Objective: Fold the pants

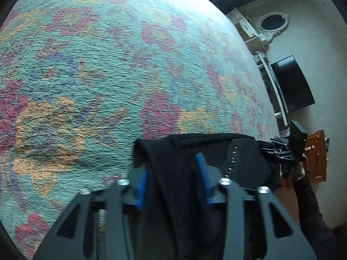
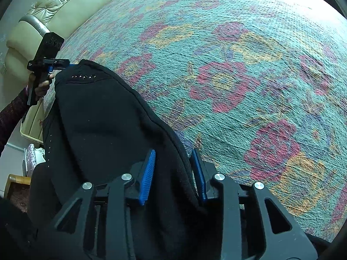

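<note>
Black pants (image 1: 184,173) with a row of small metal studs hang bunched between my two grippers, lifted above a floral carpet (image 1: 108,65). My left gripper (image 1: 171,177) has its blue pads on either side of a thick fold of the black cloth and grips it. My right gripper (image 2: 173,173) holds the other end of the pants (image 2: 104,130) the same way, blue pads pressed against the fabric edge. Each gripper shows in the other's view: the right one at the far right (image 1: 279,151), the left one at the upper left (image 2: 65,65).
The teal carpet (image 2: 238,75) with pink and orange flowers fills both views. A cream tufted sofa (image 2: 54,4) stands at the upper left in the right wrist view. A dark TV (image 1: 292,84), a white shelf unit (image 1: 256,32) and a wooden cabinet (image 1: 316,158) stand by the wall.
</note>
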